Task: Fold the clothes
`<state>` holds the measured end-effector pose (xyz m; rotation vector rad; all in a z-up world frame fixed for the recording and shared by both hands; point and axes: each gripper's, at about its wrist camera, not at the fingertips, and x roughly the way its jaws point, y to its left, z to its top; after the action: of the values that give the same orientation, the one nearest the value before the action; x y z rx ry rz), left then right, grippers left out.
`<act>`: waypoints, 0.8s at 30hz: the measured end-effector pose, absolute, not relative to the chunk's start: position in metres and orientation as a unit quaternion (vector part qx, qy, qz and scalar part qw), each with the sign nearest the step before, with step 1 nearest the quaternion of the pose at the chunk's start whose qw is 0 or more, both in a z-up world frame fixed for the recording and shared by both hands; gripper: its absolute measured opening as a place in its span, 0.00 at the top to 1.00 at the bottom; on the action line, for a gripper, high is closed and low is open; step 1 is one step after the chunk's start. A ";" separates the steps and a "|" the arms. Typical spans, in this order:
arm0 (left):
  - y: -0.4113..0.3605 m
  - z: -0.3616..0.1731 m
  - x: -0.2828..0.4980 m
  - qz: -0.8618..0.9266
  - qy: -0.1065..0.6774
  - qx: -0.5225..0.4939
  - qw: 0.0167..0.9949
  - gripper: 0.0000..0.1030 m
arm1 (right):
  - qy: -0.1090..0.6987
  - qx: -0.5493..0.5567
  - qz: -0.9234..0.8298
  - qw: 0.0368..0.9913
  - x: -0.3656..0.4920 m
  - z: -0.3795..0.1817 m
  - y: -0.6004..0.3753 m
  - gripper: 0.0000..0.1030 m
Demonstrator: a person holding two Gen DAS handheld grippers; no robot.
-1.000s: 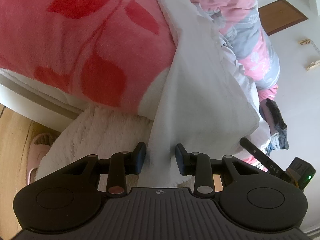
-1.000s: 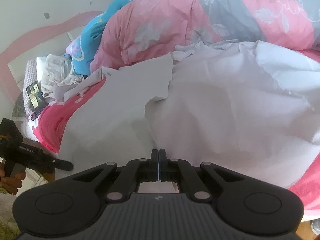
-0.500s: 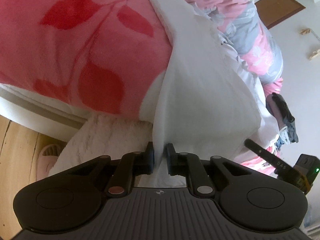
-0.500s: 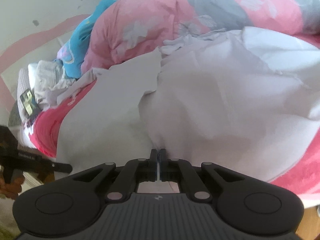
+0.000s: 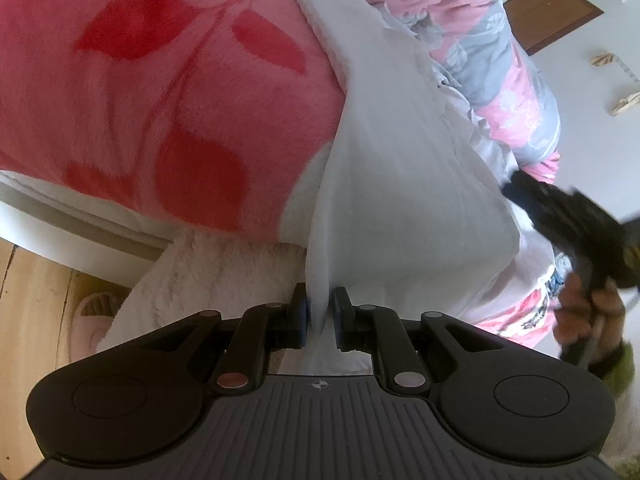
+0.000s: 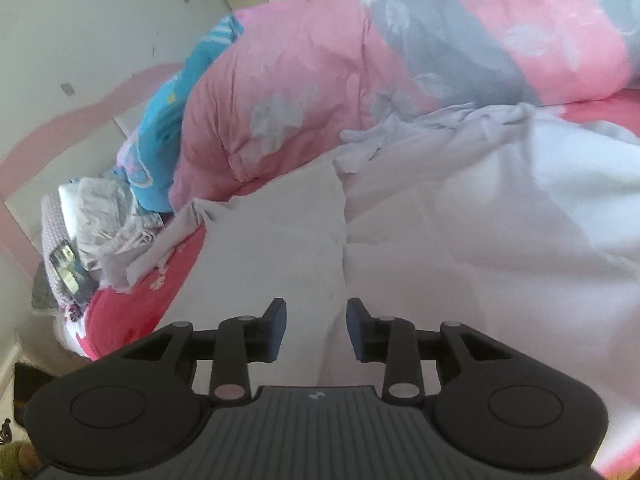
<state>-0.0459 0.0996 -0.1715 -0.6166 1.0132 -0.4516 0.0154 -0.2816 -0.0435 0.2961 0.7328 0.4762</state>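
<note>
mid-fold on the bed: left gripper (image 5: pixel 319 314) clamped on the hem of the white garment (image 5: pixel 400 184) draped over the red blanket (image 5: pixel 160 100), right gripper (image 6: pixel 316 326) opening, cloth loose between its jaws; next likely needs a fresh grasp point.

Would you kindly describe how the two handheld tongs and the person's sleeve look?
Both are matte black. The left tongs have blue-faced pads, ribbed body, two round side discs, silver pivot pins and a small crosshair mark. The right tongs look the same. The hand wears a green cuff.
</note>
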 end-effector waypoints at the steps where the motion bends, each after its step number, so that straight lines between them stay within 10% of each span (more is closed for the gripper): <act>1: 0.100 -0.172 -0.045 -0.212 0.473 -0.289 0.805 0.89 | 0.362 0.138 0.229 0.893 0.025 -0.046 -0.277 0.66; 11: 0.103 -0.175 -0.037 -0.223 0.476 -0.296 0.797 0.89 | 0.419 0.105 0.213 0.876 0.072 -0.078 -0.249 0.91; 15: 0.103 -0.176 -0.035 -0.229 0.479 -0.295 0.794 0.89 | 0.403 0.103 0.210 0.885 0.075 -0.050 -0.258 0.82; 17: 0.102 -0.176 -0.033 -0.231 0.481 -0.294 0.793 0.89 | 0.379 0.095 0.197 0.899 0.079 -0.031 -0.270 0.58; 24: 0.101 -0.177 -0.032 -0.230 0.483 -0.296 0.791 0.89 | 0.378 -0.052 0.127 0.915 0.135 -0.025 -0.295 0.56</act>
<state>-0.0315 0.1009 -0.1771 -0.6372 1.0386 -0.4952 0.1350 -0.2949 -0.0255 -0.1061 0.7789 0.2622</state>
